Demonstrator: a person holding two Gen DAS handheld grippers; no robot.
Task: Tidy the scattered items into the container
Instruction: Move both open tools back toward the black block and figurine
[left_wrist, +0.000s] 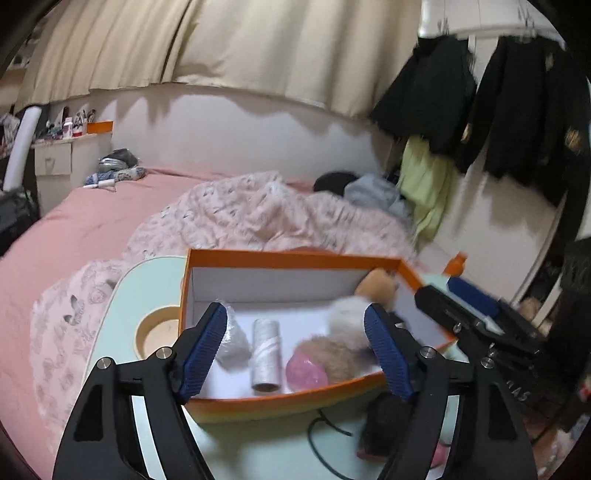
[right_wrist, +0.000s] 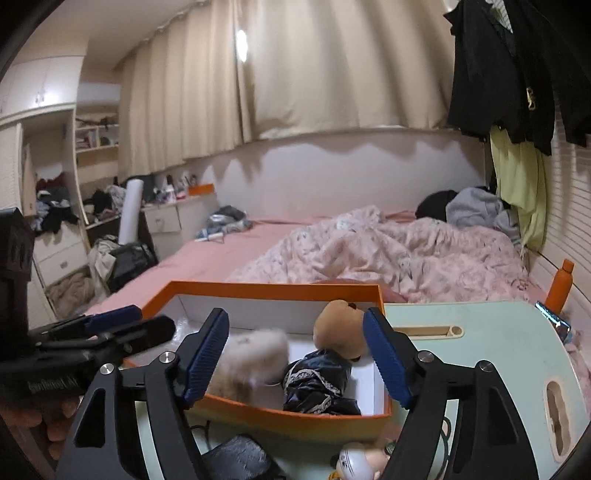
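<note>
An orange box (left_wrist: 291, 259) with a white inside stands on a pale green table (left_wrist: 155, 280). In it lie a clear plastic bag (left_wrist: 232, 334), a white roll (left_wrist: 265, 354), a pink item (left_wrist: 306, 371), a beige fluffy toy (left_wrist: 334, 354), a blurred white fluffy thing (right_wrist: 255, 354), a brown bear (right_wrist: 338, 328) and a black lacy cloth (right_wrist: 321, 384). My left gripper (left_wrist: 295, 325) is open over the box's near side, holding nothing. My right gripper (right_wrist: 295, 328) is open over the same box, its pads clear of the toys. Each gripper shows at the edge of the other's view.
On the table before the box lie a black cable (left_wrist: 325, 424), a dark fuzzy item (left_wrist: 384, 421) and a small white doll (right_wrist: 354, 461). An orange bottle (right_wrist: 559, 284) stands at the table's far right. Behind is a bed with a pink quilt (right_wrist: 388, 251).
</note>
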